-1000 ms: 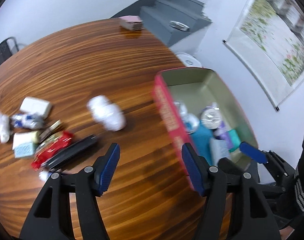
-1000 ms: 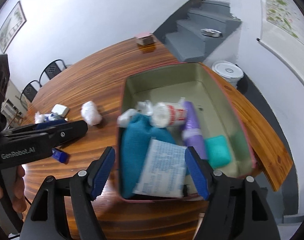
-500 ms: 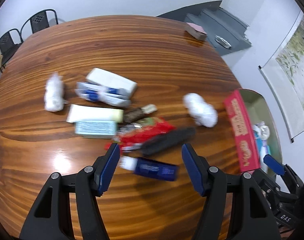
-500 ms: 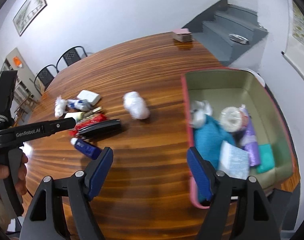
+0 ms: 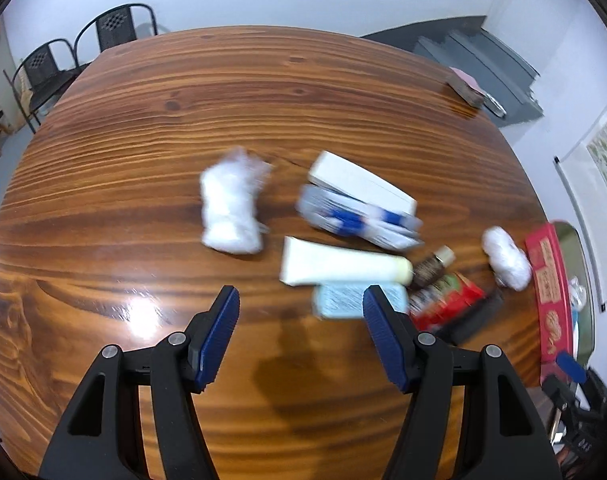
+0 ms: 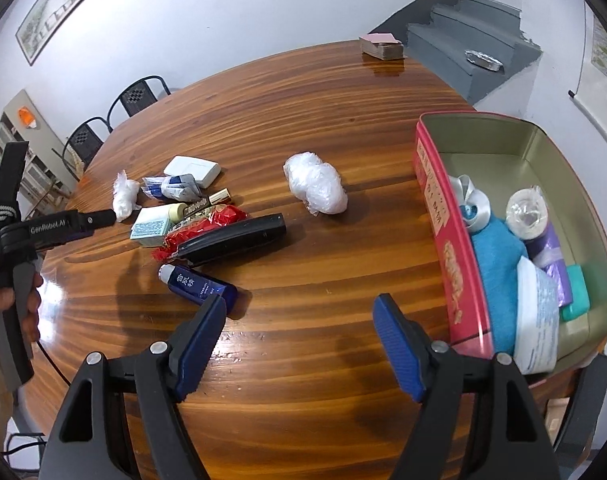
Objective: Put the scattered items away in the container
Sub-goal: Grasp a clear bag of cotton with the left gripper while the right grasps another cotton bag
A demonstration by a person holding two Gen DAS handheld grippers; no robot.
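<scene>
Wood grain runs across the round bench (image 6: 303, 128), with white walls, grey steps and two black chairs behind it. Scattered things lie in a cluster left of the red tin container (image 6: 459, 264), which sits at the bench's right edge and already holds a teal cloth, a purple bottle and other bits. The left claw (image 5: 299, 316) stands open and empty over bare wood, just short of a pale blue packet (image 5: 339, 300) and a cream tube (image 5: 343, 266); a crumpled white bag (image 5: 229, 208) lies further out to its left. The right claw (image 6: 301, 320) is open and empty too, its left pad just beside a dark blue bottle (image 6: 199, 282). The step in hand looks like each claw choosing its next item. For the left, the packet or tube seems the best pick: come down with the pads either side of the narrow width, since both lie touching and a loose approach could drag the neighbour along. The blue bottle is round and may roll, so the right should grip across its middle.
</scene>
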